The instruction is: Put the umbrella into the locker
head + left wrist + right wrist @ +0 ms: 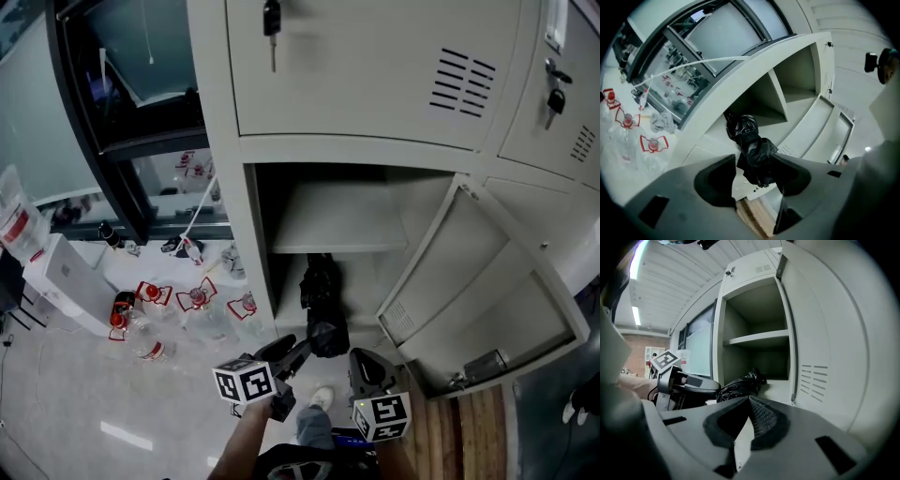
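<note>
The black folded umbrella [323,300] lies lengthwise on the floor of the open locker compartment [375,277], under its shelf [337,220]. Its near end sticks out over the front edge. My left gripper [305,352] is at that near end, and the bunched black fabric [754,150] fills the gap between its jaws. The right gripper view shows the umbrella [738,385] reaching from the left gripper [693,383] into the locker. My right gripper [364,366] hangs just right of it, in front of the opening, shut and holding nothing [749,401].
The locker door [478,291] stands swung open to the right. Upper locker doors carry keys [272,23]. On the pale floor at left lie several plastic bottles with red labels [197,300] and a white box [66,277]. A strip of wood floor [469,431] lies under the door.
</note>
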### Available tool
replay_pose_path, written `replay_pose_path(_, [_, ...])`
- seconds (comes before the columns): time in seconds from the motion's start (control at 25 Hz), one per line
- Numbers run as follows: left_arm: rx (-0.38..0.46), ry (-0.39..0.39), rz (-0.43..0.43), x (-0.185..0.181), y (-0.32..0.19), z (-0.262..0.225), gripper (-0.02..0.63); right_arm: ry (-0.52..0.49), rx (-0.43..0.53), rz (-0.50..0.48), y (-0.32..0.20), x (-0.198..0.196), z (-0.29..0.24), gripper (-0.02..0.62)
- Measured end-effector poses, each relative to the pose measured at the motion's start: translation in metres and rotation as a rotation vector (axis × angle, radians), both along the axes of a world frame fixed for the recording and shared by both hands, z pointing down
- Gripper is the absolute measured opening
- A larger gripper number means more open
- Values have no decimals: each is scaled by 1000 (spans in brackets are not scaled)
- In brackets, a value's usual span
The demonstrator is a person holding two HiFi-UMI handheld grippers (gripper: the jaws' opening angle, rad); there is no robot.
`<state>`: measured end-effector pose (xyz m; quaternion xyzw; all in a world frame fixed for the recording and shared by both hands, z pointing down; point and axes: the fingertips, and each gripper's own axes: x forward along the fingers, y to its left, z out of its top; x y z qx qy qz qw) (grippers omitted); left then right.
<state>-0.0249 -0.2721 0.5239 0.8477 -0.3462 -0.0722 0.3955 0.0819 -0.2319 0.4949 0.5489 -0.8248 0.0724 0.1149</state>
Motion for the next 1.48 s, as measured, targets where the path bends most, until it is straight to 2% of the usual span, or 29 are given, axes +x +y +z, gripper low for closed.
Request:
replay_pose_path(0.12, [53,-60,-74,-13,2,-7,160,0,11,-2,6,0,-3,0])
replay_pose_path(0.2, [91,-128,-122,-22,3,-11,51,-2,18,0,9,0,-5,0])
replay_pose_path(0.28, [126,-172,-148,-28,5,-15,24,-3,23,0,12,0,-6,0])
replay_pose_path(0.64, [135,-158,-150,-30,15,-20,18,14,34,8,21,-1,-10,0])
replay_pose_path(1.48, [131,-184,-166,-35,16,-17,20,10,44,11,23,-1,-12,0])
